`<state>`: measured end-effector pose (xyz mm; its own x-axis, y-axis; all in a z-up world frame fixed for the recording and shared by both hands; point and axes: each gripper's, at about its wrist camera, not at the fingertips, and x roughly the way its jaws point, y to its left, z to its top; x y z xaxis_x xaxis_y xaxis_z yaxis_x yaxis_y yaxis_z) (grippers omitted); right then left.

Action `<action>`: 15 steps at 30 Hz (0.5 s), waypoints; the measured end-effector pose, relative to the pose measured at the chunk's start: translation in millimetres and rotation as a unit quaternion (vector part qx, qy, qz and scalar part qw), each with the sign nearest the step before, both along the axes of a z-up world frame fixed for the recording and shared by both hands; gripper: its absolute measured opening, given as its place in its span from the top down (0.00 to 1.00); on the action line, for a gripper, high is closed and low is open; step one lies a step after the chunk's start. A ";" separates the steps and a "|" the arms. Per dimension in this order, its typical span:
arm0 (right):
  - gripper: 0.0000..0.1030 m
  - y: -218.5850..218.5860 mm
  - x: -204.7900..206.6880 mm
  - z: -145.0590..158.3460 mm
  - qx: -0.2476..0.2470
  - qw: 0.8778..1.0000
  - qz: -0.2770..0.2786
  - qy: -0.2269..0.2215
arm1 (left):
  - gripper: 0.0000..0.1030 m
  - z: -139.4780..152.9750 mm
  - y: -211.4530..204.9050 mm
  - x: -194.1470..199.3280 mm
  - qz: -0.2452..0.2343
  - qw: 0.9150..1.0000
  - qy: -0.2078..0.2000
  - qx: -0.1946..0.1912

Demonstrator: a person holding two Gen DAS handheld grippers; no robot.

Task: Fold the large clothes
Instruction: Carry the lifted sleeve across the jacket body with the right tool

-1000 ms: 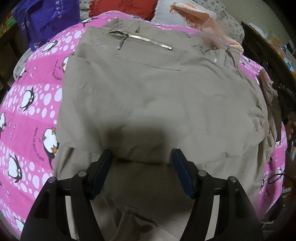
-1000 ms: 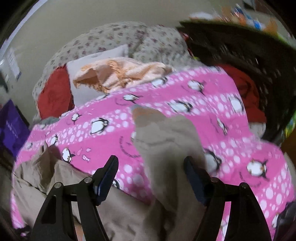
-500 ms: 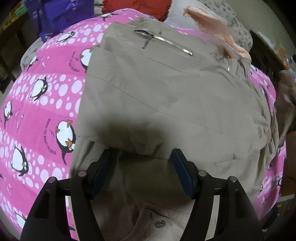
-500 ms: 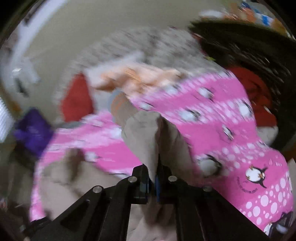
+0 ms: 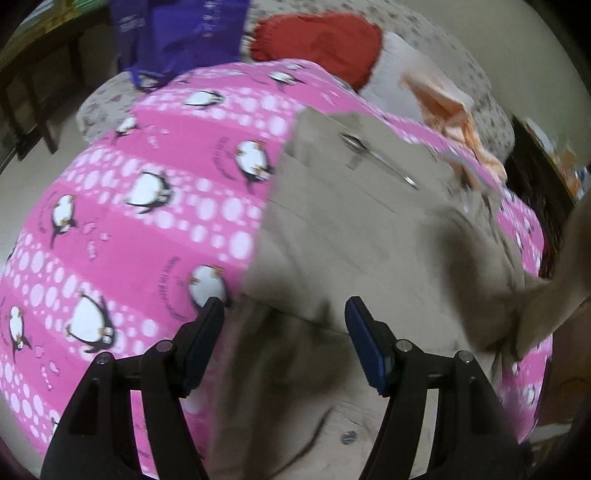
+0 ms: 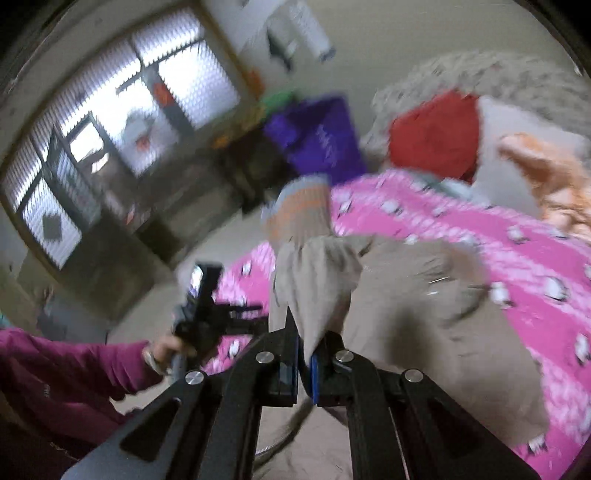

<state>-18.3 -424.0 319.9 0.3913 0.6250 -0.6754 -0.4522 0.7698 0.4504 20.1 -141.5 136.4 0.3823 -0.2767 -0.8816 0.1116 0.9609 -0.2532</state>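
A khaki jacket with a metal zipper lies spread on a pink penguin blanket. My left gripper is open and empty, low over the jacket's near left edge. My right gripper is shut on the jacket's sleeve, which stands up from the jaws with its striped cuff on top. The lifted sleeve also shows at the right edge of the left wrist view. The left gripper also shows in the right wrist view, held by a hand.
A red cushion, a white pillow with orange cloth and a purple bag lie at the far end of the bed. Dark furniture stands at the right. A window is on the left.
My right gripper closed on the sleeve, lifted it and swung left over the jacket. My left gripper shifted left along the jacket's near edge, still open.
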 end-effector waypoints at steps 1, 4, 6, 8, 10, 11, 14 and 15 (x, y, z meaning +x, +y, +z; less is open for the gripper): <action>0.96 15.9 13.5 -13.0 -0.013 1.000 0.007 0.017 | 0.35 -0.5 4.9 0.7 0.005 1.000 0.001 -0.002; 0.95 55.8 57.0 -71.8 -0.043 0.996 0.018 0.078 | 0.35 -2.6 11.2 4.8 0.015 1.000 0.011 -0.015; 0.88 72.8 80.9 -123.4 -0.112 0.988 0.000 0.106 | 0.34 -0.4 7.7 4.3 0.003 1.000 0.011 -0.023; 0.72 63.7 98.2 -158.0 -0.163 0.977 -0.072 0.121 | 0.31 5.4 -0.8 3.5 -0.017 1.000 0.000 -0.017; 0.62 45.7 101.5 -165.2 -0.179 0.967 -0.144 0.113 | 0.26 11.8 -9.4 2.7 -0.034 0.999 -0.015 -0.016; 0.61 31.2 96.6 -160.0 -0.166 0.964 -0.180 0.107 | 0.21 13.9 -14.1 2.8 -0.041 0.999 -0.021 -0.018; 0.53 -10.5 64.2 -135.1 -0.100 0.962 -0.238 0.087 | 0.17 10.7 -36.9 9.6 -0.062 0.997 -0.023 -0.030; 0.45 -25.0 48.1 -124.5 -0.090 0.959 -0.256 0.076 | 0.17 6.7 -43.9 15.0 -0.066 0.997 -0.019 -0.034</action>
